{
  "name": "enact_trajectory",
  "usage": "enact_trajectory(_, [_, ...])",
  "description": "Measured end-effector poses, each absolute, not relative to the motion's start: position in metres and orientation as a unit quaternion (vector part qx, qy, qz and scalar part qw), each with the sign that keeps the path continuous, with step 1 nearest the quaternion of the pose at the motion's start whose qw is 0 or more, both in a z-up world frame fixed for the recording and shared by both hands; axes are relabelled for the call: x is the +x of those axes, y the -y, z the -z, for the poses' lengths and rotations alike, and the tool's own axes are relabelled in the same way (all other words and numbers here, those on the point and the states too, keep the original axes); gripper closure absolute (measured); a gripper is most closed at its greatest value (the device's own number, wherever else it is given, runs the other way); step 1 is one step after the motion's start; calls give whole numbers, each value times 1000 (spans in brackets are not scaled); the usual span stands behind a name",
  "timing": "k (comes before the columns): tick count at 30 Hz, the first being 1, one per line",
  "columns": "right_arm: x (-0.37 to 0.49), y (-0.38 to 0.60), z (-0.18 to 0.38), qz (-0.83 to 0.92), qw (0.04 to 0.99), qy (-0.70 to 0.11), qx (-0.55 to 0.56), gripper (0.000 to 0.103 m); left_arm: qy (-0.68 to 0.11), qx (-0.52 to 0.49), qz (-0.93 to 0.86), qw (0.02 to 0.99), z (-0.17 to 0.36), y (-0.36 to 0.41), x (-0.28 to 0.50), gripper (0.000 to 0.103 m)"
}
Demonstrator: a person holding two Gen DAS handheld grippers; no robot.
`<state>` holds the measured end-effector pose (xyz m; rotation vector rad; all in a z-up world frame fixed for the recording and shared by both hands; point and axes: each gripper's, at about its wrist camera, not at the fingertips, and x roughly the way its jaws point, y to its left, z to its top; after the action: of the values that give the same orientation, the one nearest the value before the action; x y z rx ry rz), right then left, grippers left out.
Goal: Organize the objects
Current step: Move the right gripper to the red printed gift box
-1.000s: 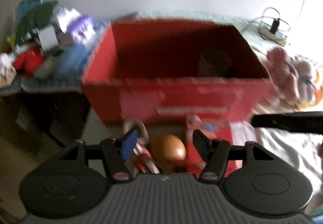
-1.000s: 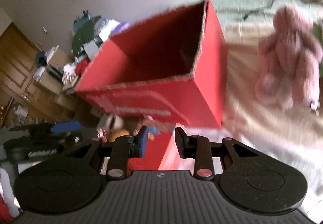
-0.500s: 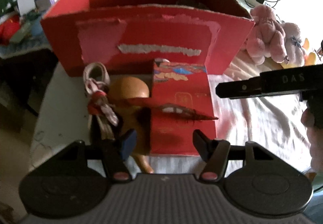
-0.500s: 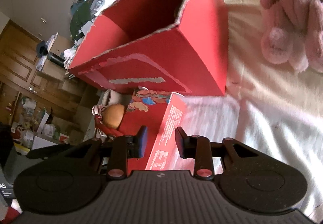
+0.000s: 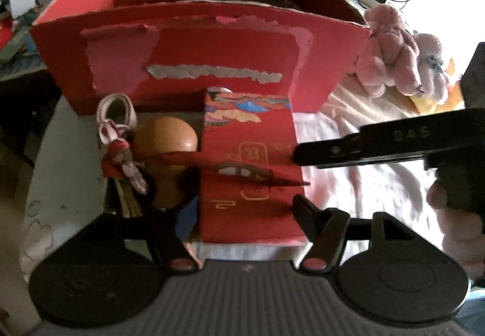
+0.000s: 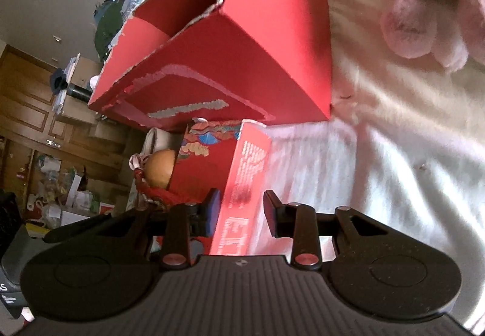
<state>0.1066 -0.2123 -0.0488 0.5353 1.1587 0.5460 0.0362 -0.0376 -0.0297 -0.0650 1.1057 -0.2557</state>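
Red gift box (image 5: 251, 172) with gold print and a painted far end, flat on the white cloth (image 5: 363, 181), just near of the big open red carton (image 5: 212, 45) and not yet inside it. Straddled across its width by the left gripper (image 5: 245, 214), jaws opening, pads just beside the edges with no clear press. Straddled again along its right side wall by the right gripper (image 6: 241, 208), jaws likewise opening, a gap showing at the right pad, so nothing grasped by either. Beside the box on the left, a tan gourd (image 5: 165, 139) tied with a red ribbon and a red-and-white knotted cord (image 5: 121, 151), also outside the carton. Further right, a pink plush bear (image 5: 391, 48), loose on the cloth. Inside the carton, only a dark, unclear shape at the far right. By that showing, sorting barely begun: box, gourd and plush all left to stow, starting with a firm close on the box.
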Motion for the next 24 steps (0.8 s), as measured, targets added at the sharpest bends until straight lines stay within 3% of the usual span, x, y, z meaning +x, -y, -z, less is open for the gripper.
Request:
enact_trajectory(15, [88, 253, 41, -226, 773, -541, 242, 63, -540, 9, 240, 807, 32, 95, 37, 31])
enact_trajectory(19, [82, 260, 37, -220, 779, -542, 228, 55, -534, 44, 261, 803, 32, 113, 35, 30])
enact_trajectory(24, [75, 258, 39, -236, 768, -550, 229, 55, -536, 36, 254, 804, 30, 108, 41, 27])
